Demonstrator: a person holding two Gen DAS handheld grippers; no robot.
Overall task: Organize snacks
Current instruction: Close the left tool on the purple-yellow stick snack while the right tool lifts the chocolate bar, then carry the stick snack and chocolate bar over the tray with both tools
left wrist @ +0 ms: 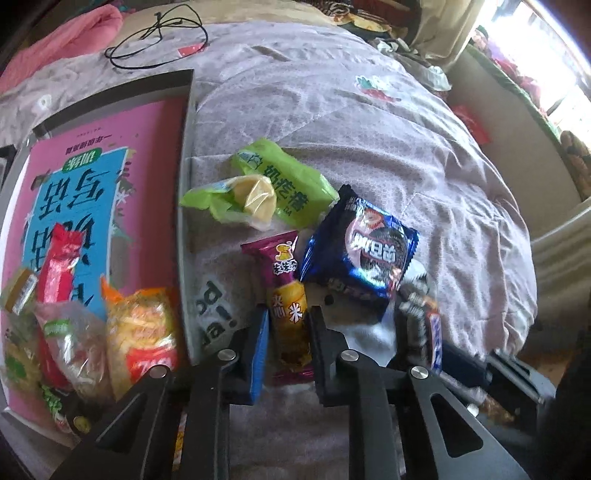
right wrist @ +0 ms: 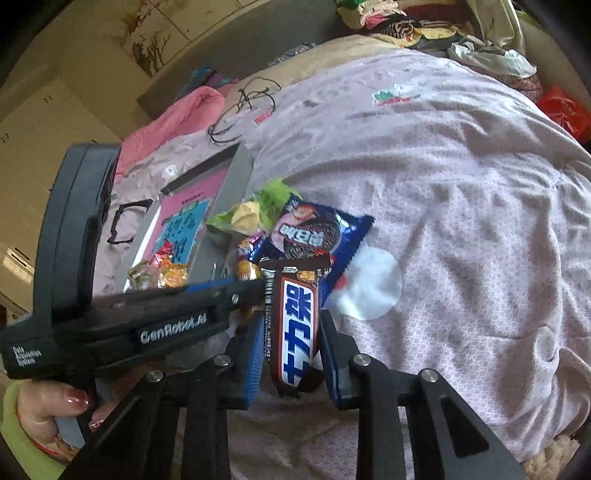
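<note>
In the left wrist view my left gripper [left wrist: 289, 326] is shut on a purple and yellow snack stick [left wrist: 290, 295] that lies on the bed beside a grey tray [left wrist: 183, 192]. A blue cookie packet [left wrist: 364, 251] and two green packets [left wrist: 284, 177] lie just beyond it. In the right wrist view my right gripper [right wrist: 293, 343] is shut on a brown, blue and white chocolate bar [right wrist: 297, 321], held lengthwise above the bed. The same chocolate bar [left wrist: 436, 332] shows at the right of the left wrist view. A hand [right wrist: 51, 406] holds the left gripper's black body [right wrist: 166, 321].
The tray holds a pink and blue book [left wrist: 92, 177] with an orange bag [left wrist: 144, 332], a red stick [left wrist: 59, 266] and clear packets on it. A black cable [left wrist: 159, 40] and pink blanket [left wrist: 66, 33] lie at the back. The lilac bedspread [right wrist: 461, 221] spreads right.
</note>
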